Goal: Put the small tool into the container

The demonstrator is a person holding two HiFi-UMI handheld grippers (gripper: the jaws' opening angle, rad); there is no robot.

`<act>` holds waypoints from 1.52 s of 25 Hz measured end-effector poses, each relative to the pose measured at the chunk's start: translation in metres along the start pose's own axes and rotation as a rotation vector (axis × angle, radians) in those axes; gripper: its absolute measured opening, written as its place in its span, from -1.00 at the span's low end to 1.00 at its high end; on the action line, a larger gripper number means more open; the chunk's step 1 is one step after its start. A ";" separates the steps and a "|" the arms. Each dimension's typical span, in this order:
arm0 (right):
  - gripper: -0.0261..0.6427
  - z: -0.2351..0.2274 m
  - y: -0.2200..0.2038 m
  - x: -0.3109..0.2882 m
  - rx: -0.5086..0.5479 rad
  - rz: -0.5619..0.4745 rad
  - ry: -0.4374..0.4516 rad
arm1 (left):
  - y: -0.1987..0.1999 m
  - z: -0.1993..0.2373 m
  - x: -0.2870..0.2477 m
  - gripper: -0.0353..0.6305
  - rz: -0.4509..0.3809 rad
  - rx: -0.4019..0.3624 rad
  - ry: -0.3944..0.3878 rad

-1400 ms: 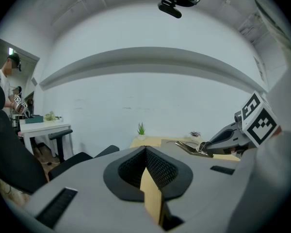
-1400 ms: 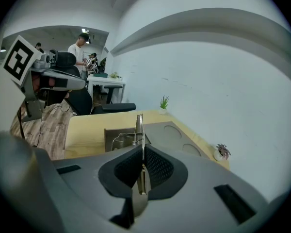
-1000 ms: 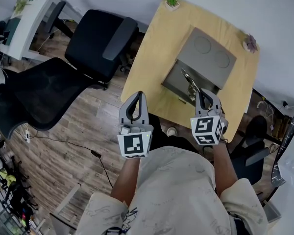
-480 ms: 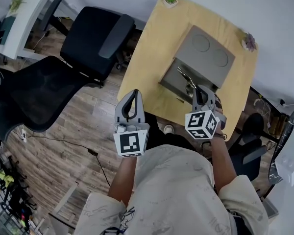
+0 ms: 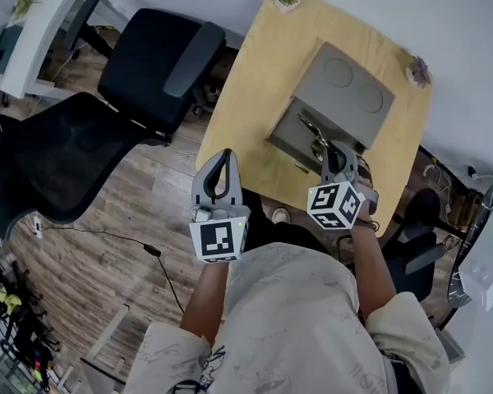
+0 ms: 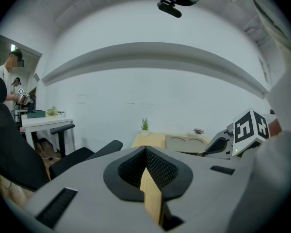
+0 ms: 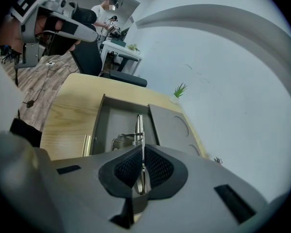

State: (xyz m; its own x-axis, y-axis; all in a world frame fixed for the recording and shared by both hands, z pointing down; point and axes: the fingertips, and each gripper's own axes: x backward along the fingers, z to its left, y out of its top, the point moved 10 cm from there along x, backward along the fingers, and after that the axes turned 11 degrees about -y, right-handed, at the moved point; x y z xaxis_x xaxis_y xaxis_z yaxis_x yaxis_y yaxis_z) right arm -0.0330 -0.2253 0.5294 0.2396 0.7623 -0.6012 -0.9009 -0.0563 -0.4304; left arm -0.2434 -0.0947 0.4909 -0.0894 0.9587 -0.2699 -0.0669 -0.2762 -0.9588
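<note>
Fingers of right gripper (image 7: pixel 140 152) closed tight on small metal tool (image 7: pixel 140 127). Tool's long axis runs in line with the fingers, tip pointing away and down over open grey container (image 7: pixel 111 120) on wooden surface (image 7: pixel 68 115); contact with container unclear. Left gripper (image 6: pixel 146 152) fingers closed, empty, held off the surface's edge.
</note>
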 end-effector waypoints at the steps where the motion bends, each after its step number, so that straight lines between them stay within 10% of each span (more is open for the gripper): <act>1: -0.87 0.000 0.000 -0.002 0.006 0.003 -0.001 | 0.000 0.000 -0.001 -0.88 -0.002 -0.001 -0.001; 38: -0.75 0.013 0.006 -0.019 0.022 0.037 0.107 | -0.010 0.004 0.000 -0.88 0.039 0.026 0.004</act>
State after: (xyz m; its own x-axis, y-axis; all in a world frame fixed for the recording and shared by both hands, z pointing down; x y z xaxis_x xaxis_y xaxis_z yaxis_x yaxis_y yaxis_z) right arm -0.0477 -0.2317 0.5462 0.2419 0.6866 -0.6856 -0.9173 -0.0684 -0.3922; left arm -0.2466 -0.0919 0.5003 -0.0882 0.9476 -0.3070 -0.0892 -0.3145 -0.9450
